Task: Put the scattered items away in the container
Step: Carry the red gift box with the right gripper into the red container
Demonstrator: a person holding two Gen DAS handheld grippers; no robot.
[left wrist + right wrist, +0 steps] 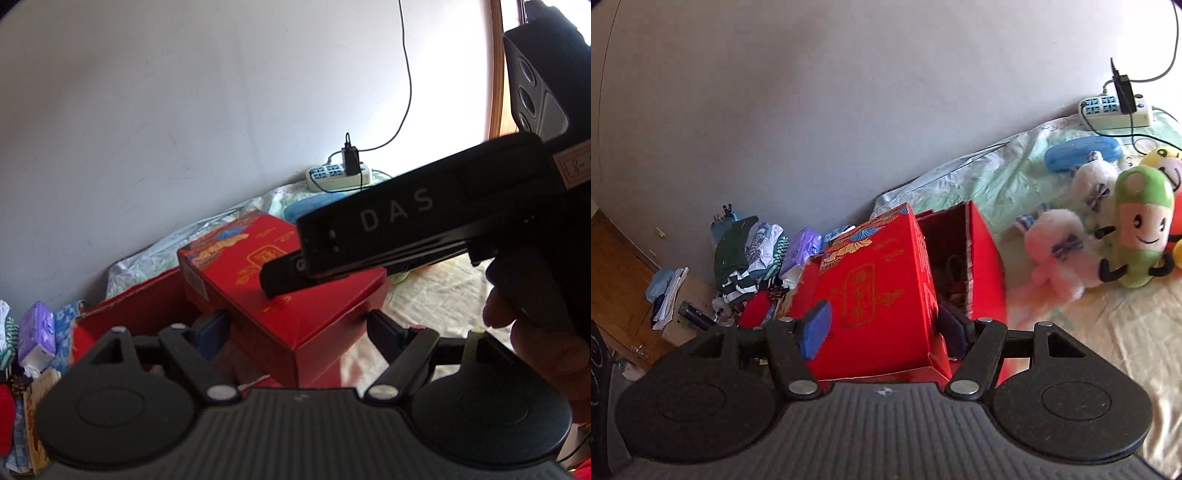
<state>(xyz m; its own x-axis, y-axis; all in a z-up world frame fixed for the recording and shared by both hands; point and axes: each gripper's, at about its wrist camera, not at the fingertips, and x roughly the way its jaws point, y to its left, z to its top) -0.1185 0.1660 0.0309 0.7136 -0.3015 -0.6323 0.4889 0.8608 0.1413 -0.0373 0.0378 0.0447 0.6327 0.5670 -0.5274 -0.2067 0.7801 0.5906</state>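
Left gripper (299, 332): jaws apart, empty, above red box (280, 280).
Right gripper (882, 328): spread, gripping nothing, over same box.
Plush toys (1108, 236): right of box.

The left gripper (297, 326) hangs with jaws apart and empty over the red box (284, 295); behind the box lies a white power strip (338, 177).

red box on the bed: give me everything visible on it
The red box looks like glossy cardboard, with gold characters and a colourful fan pattern on one printed panel. That panel looks like a lid flap standing up; beside it the dark inside shows, contents unclear. It sits on the pale patterned bedsheet close to the wall. Both grippers are open; neither visibly touches it.
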